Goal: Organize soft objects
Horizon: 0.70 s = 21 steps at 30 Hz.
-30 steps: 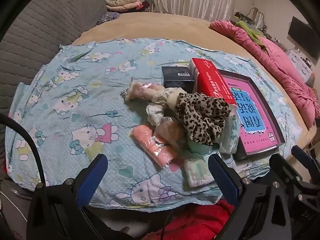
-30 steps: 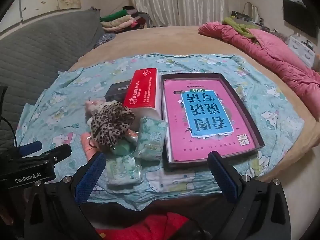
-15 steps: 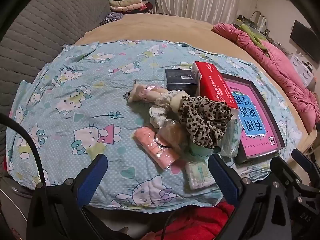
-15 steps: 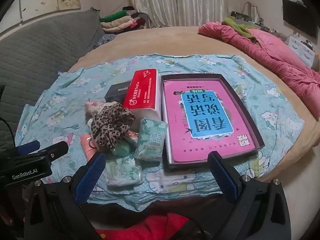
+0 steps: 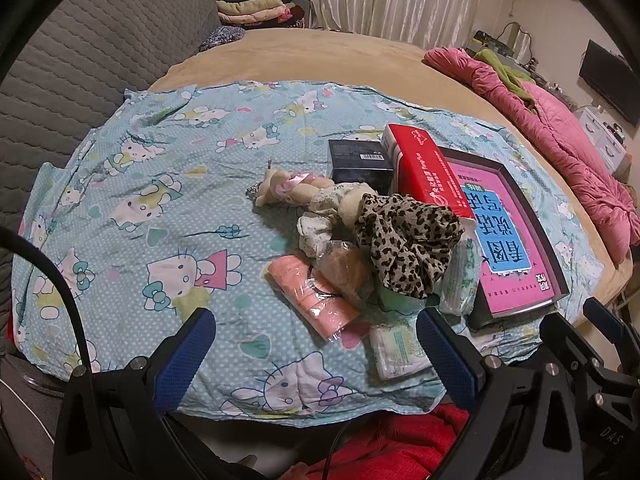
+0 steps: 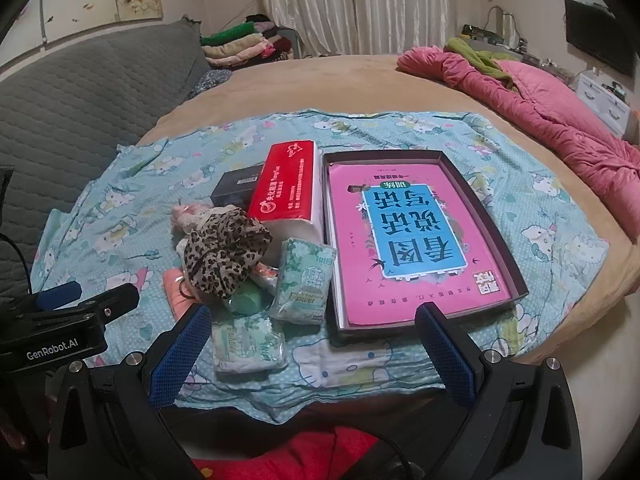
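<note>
- Hand-held grippers, left [image 5: 312,350] and right [image 6: 308,348]: held wide open, empty; view slightly shifted since earlier.
- Leopard-print fabric scrunchie [image 5: 404,240]: untouched; sorting judged not begun.

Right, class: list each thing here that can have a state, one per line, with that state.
left gripper: open, empty
right gripper: open, empty
dark box: lidless, pink book inside
red tissue pack: lying flat
leopard scrunchie: atop the pile
</note>
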{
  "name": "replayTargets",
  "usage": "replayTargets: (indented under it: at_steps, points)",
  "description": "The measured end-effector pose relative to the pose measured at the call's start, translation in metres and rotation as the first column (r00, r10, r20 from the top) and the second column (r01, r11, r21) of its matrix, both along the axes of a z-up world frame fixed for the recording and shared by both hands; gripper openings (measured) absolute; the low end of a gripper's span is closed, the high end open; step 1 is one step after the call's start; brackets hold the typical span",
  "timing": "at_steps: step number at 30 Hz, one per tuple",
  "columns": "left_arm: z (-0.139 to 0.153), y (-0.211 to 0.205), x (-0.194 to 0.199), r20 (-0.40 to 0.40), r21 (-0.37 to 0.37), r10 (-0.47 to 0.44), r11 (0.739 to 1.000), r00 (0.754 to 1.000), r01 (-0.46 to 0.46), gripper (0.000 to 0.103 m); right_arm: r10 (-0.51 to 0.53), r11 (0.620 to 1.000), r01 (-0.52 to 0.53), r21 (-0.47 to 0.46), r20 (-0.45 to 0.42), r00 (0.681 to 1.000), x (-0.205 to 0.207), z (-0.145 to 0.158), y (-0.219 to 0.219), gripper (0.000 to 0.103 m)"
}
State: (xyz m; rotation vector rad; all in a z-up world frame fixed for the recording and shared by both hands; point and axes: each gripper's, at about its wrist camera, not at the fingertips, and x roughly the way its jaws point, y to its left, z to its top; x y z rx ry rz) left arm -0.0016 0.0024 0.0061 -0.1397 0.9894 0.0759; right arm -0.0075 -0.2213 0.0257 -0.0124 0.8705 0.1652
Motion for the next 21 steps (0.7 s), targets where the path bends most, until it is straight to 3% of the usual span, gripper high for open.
replayTargets:
  at_steps: [21]
  points:
    - [0.0020,-0.0034,-0.0009,0.001,-0.002,-0.005,1.000,1.000,0.005,0.101,-0.002,1.000,0.002,-0.005,-0.004,1.000,-0.0017,0.0007,0.0001,0.101]
